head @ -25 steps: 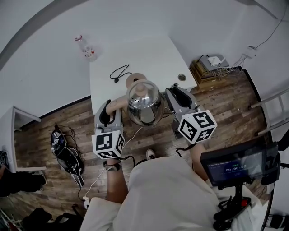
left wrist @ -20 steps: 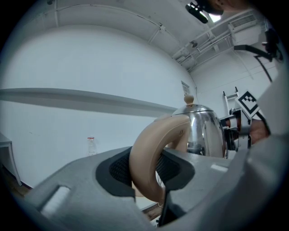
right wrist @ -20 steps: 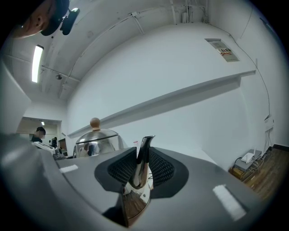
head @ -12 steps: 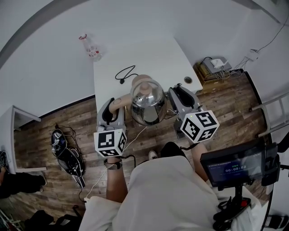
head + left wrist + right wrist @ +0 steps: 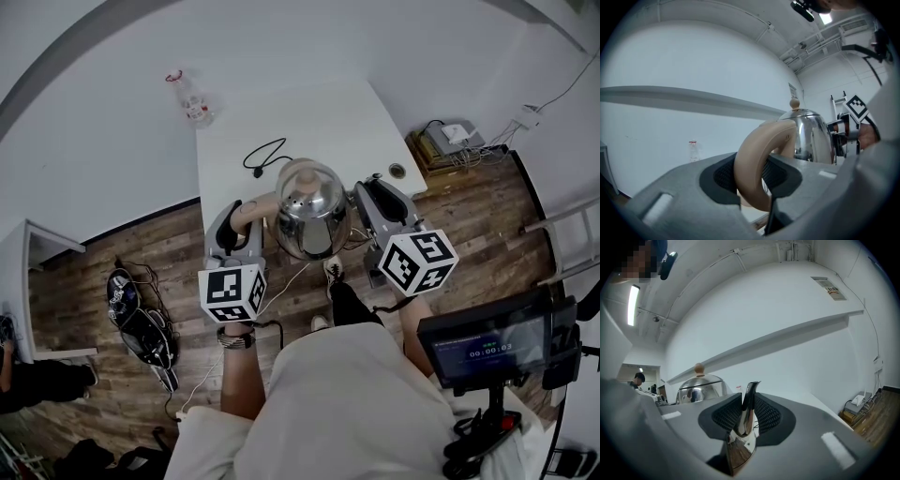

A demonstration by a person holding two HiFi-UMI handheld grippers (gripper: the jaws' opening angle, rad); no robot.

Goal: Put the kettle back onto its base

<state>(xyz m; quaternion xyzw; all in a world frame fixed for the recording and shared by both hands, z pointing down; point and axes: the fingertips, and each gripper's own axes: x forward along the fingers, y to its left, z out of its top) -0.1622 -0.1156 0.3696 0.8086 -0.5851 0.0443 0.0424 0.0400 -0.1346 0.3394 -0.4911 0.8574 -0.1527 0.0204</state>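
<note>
The carry looks under way: the left gripper (image 5: 246, 216) clamps the handle (image 5: 754, 164), the right gripper (image 5: 368, 199) the spout (image 5: 746, 411); the kettle (image 5: 311, 225) hangs over the table (image 5: 347, 122) edge; next, probably, centring above the base (image 5: 302, 167), then lowering.

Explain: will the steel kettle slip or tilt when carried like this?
Probably slippery: the kettle is polished metal, and the right gripper pinches only its thin spout. The thick handle in the left gripper likely holds better. Gripped at two opposite sides, it could rock.

Kettle (image 5: 313, 221): shiny steel, beige handle, upright, held aloft at frame centre.
Base (image 5: 292, 170): beige disc on the counter (image 5: 347, 122), partly hidden just above the kettle.
</note>
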